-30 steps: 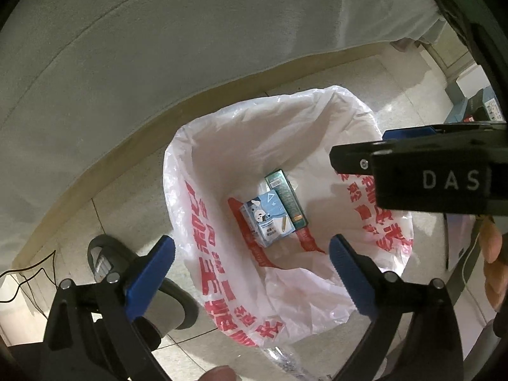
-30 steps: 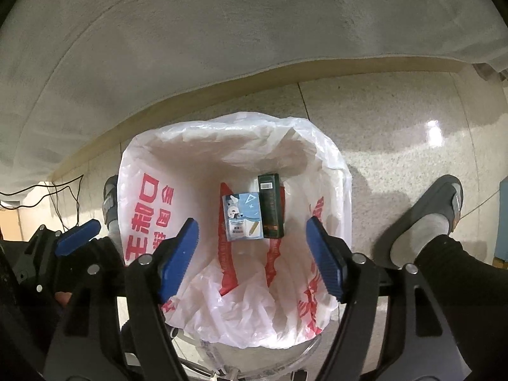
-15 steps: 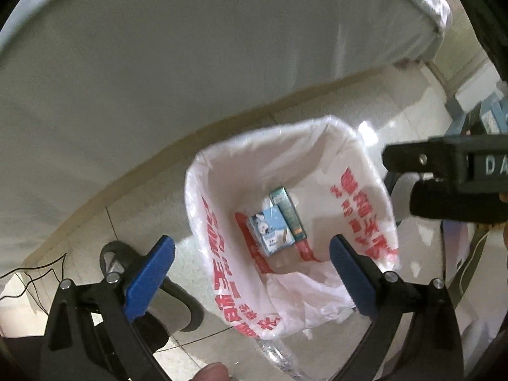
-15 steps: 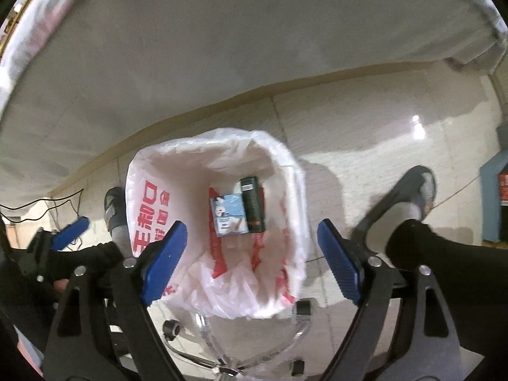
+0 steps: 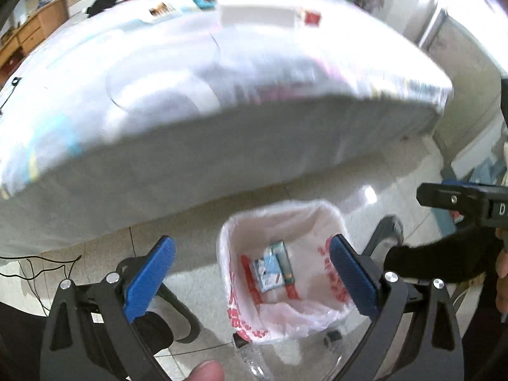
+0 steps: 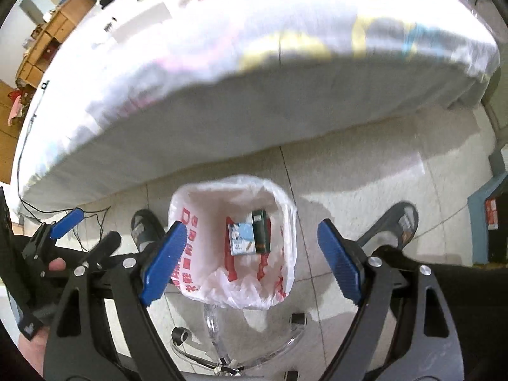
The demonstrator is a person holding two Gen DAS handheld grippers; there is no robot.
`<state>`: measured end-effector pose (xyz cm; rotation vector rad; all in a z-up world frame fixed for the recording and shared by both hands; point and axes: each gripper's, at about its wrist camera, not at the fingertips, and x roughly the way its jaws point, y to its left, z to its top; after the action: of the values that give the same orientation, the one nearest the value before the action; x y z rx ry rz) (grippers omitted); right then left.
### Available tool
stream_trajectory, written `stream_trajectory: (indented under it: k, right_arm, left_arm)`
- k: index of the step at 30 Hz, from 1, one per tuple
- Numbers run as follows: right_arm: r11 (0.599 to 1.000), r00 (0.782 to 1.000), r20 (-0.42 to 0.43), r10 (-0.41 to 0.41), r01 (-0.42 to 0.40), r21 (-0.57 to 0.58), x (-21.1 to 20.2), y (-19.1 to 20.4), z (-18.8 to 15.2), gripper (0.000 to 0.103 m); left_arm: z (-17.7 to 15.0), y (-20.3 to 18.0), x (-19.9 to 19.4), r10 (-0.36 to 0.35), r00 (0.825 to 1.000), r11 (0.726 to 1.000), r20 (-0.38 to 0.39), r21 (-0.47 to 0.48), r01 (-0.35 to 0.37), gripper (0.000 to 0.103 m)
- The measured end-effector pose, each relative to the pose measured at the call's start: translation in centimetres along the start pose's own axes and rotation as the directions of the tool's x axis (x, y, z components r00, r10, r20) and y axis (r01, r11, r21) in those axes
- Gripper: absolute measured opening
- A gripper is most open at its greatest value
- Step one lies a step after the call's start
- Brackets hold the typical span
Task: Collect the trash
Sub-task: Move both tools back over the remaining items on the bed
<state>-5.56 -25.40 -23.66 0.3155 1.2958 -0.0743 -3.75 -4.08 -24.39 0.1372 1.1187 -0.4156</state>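
Bed [image 5: 222, 146] top is blurred in both views: small items at its far side read only as red, yellow, blue-ish blobs w/ a couple of flat cards or packets; can't name them. Bed's left side runs out of frame. Wooden cabinet [image 6: 47, 35] at upper left is tiny and half cut off.

Left gripper [image 5: 250, 273]: blue pads [image 5: 149, 281] wide apart, nothing between them; it points down over the trash bin. Bin liner [image 5: 304, 222] is a white plastic bag w/ red printed characters, print too crumpled to read. Bin's body is hidden under the liner; near edge is partly covered by the right-hand pad. In the bottom lie two pieces of trash touching side by side: a light-blue carton [image 5: 266, 271] w/ a small figure printed on it, and a dark green box [image 5: 284, 262] just beside it on the right. Label text illegible.

Right gripper [image 6: 250, 260]: jaws spread, empty, also aimed down at the bin liner [image 6: 282, 209]. Same light-blue carton [image 6: 242, 238] and dark green box [image 6: 261, 230] show flat on the bag's floor. Clear swivel-chair base [image 6: 241, 339] w/ black casters sits below the bin, lower part cut off by the frame.

Person's slippers [image 6: 397, 222] on tiled floor [image 6: 365, 171] either side of the bin; left one mostly behind a gripper finger. A fingertip [image 5: 204, 371] pokes in at the left view's bottom edge.
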Motion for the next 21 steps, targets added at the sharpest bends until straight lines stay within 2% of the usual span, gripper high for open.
stream_trajectory:
  k: [11, 16, 21]
  right_arm:
    - [0.996, 0.988, 0.151, 0.025, -0.011, -0.092, -7.7, 3.3, 6.7, 0.083]
    - [0.994, 0.983, 0.177, 0.045, -0.026, -0.107, -9.3, 5.0, 9.9, 0.083]
    - [0.99, 0.98, 0.185, 0.079, -0.055, -0.13, -10.0, 7.7, 13.6, 0.083]
  left_arm:
    - [6.4, 3.8, -5.8, 0.045, 0.993, 0.998, 0.11, -0.047, -0.04, 0.095]
    - [10.1, 5.9, -7.0, 0.079, 0.985, 0.995, 0.151, -0.075, -0.068, 0.095]
    - [14.8, 8.5, -6.6, 0.105, 0.981, 0.991, 0.161, -0.096, -0.09, 0.095]
